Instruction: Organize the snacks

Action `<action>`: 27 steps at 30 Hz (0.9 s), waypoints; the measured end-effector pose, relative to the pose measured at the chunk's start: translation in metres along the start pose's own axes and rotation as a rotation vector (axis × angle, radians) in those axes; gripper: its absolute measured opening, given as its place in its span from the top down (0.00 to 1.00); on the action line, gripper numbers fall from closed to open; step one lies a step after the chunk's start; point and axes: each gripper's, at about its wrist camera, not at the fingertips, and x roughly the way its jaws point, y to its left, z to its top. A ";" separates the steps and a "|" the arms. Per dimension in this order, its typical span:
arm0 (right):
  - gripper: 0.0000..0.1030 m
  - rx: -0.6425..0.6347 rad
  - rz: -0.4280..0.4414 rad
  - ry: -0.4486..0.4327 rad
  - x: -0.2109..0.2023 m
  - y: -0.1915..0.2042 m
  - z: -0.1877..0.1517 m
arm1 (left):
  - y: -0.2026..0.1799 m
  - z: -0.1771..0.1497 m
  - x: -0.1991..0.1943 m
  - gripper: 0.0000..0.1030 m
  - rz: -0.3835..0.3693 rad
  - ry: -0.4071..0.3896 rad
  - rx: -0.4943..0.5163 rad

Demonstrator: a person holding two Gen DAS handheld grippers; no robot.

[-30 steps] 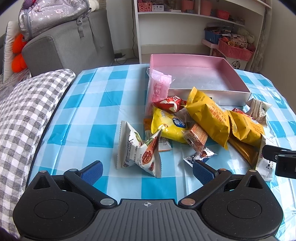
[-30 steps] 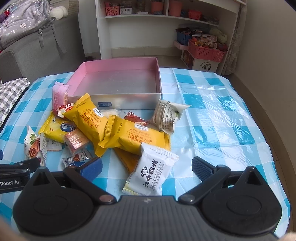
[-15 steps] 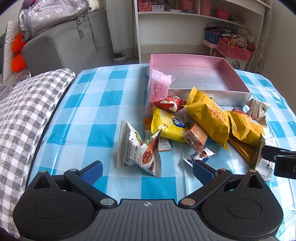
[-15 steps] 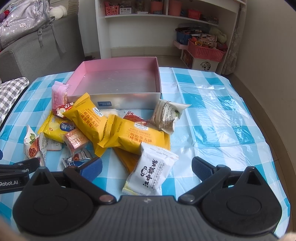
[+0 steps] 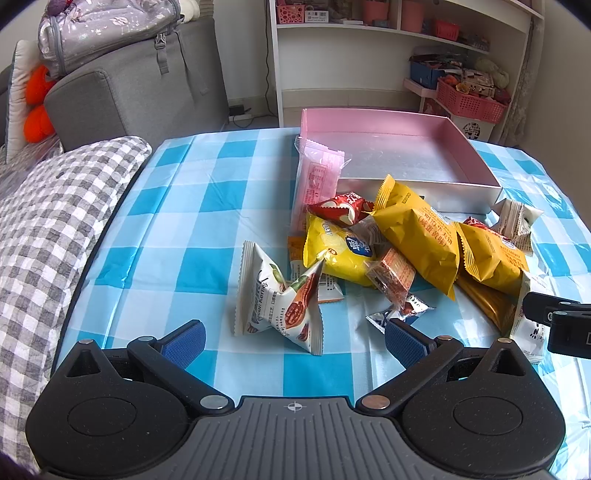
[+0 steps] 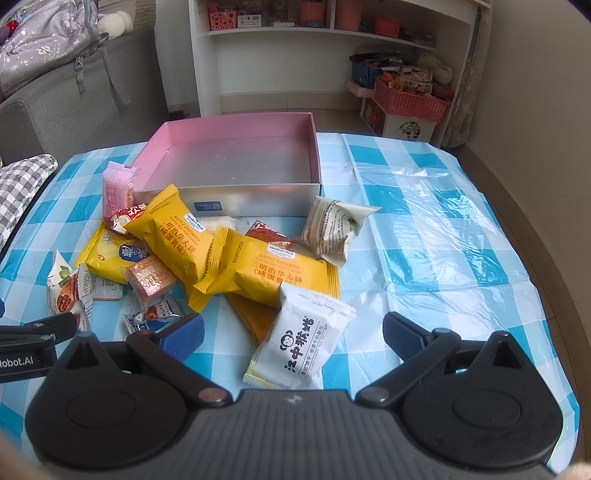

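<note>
on the table, box: we see the pink box (image 6: 236,162) empty
snacks: the pile (image 6: 207,254) unsorted
jaws: left gripper (image 5: 293,338) and right gripper (image 6: 293,336) spread, holding nothing

A white shelf unit (image 6: 332,55) stands against the far wall, with pink baskets (image 6: 410,99) stacked to its right. A grey sofa (image 5: 140,92) sits at left, a silvery bag (image 5: 107,33) on top and an orange cushion (image 5: 35,110) beside it. Beige wall (image 6: 535,92) rises at right. Daylight is soft.
</note>
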 end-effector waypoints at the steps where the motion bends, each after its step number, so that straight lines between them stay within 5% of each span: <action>1: 0.00 0.000 0.000 0.000 0.000 0.000 0.000 | 0.000 0.000 0.000 0.00 0.000 0.000 0.000; 27: 0.00 0.007 -0.003 0.002 0.000 -0.003 0.000 | 0.001 0.001 -0.002 0.00 -0.001 -0.002 -0.003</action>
